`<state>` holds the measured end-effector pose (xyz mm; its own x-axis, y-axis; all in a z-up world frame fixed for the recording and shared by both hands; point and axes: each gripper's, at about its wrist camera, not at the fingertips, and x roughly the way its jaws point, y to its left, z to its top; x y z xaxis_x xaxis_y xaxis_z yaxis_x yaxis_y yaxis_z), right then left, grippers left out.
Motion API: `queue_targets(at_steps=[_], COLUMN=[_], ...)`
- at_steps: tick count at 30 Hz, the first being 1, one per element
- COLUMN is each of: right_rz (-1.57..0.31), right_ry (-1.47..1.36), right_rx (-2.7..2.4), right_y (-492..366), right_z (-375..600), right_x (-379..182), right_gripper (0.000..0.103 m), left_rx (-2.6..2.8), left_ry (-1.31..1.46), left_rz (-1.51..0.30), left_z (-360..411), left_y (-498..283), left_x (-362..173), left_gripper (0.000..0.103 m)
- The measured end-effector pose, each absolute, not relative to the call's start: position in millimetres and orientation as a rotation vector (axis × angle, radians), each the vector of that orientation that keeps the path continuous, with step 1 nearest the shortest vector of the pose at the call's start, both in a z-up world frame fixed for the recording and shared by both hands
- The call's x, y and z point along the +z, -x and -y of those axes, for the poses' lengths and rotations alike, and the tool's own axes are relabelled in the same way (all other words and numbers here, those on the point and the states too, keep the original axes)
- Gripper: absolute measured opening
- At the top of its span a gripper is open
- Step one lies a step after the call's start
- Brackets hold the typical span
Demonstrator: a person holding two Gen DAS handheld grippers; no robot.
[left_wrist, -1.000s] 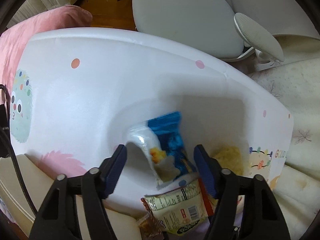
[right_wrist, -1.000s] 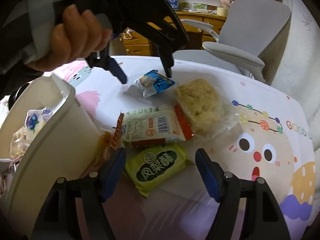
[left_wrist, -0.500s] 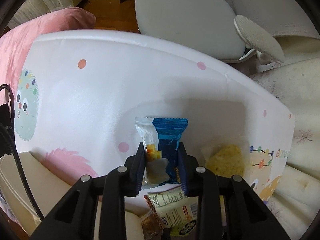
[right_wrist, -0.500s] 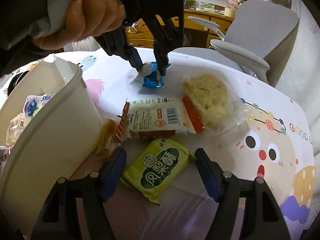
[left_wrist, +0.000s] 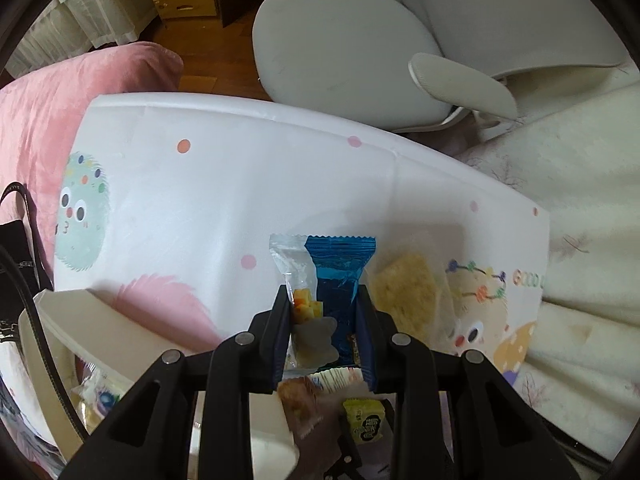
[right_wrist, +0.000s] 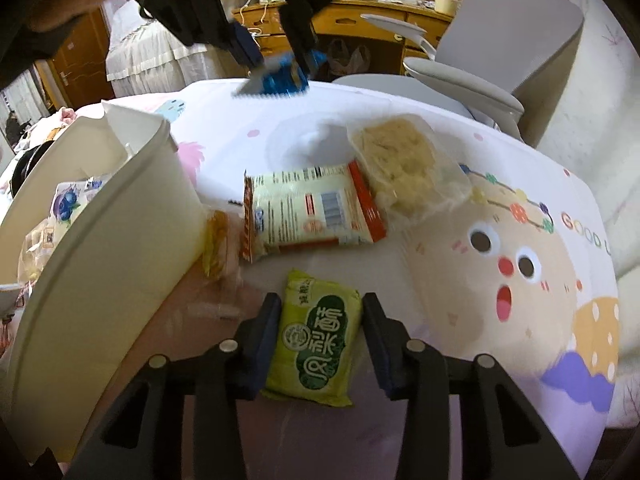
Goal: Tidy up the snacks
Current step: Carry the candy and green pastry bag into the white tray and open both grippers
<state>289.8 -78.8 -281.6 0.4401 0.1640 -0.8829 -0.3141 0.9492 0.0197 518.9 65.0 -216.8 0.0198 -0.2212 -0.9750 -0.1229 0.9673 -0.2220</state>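
Note:
My left gripper point(left_wrist: 324, 300) is shut on a blue and clear snack packet point(left_wrist: 340, 264) and holds it in the air above the white cartoon tablecloth point(left_wrist: 200, 200). The right wrist view shows that packet point(right_wrist: 280, 76) hanging from the left gripper point(right_wrist: 276, 60), with a person's hand above it. My right gripper point(right_wrist: 322, 308) points down at a green snack packet point(right_wrist: 320, 336) lying on the cloth. Its jaws are closing with the packet between them. The fingertips point(right_wrist: 272, 312) stand right beside the packet's edges and do not visibly press on it.
A white bin point(right_wrist: 100, 208) with snacks inside stands at the left. A cream and red packet point(right_wrist: 308, 208), a clear-wrapped pastry point(right_wrist: 400, 160) and a small orange snack point(right_wrist: 218, 240) lie beyond the green packet. A grey chair point(right_wrist: 500, 40) stands past the table's far edge.
My left gripper closed on the blue packet and lifted it off the table. My right gripper moved forward over the green packet and its jaws narrowed around it.

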Motion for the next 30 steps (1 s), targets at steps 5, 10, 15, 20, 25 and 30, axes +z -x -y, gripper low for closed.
queue_targets(at_steps=[5,10,15,20,25,30], right_rz=[-1.102,-1.118,-1.116,-1.107,-1.058,-1.008], right_ry=[0.156,0.155,0.120,0.080,0.044,0.020], right_rx=[0.268,0.240,0.200,0.150,0.111,0.085], right_y=[-272,-245,-221,-204,-187,-172], right_z=[82,82,80,73,63,47], right_x=[-275,-266,-254,-239,-216,-192], right_gripper=[0.038,0.038,0.038,0.037,0.036,0.036], left_rx=[-0.107,-0.146,-0.181,-0.199,-0.224,-0.235], left_ry=[0.271,0.271,0.268,0.257,0.237,0.187], left_rz=[-1.540,-1.520,-1.500,-1.484,-1.491,-1.478], left_z=[-75,-77,-83,-98,-117,-144], left_y=[-497,-474,-449,-419,-383,-342], left_x=[-190,-171,-154,-139,-132,-124], left_gripper=[0.028,0.028,0.028,0.028,0.028,0.028])
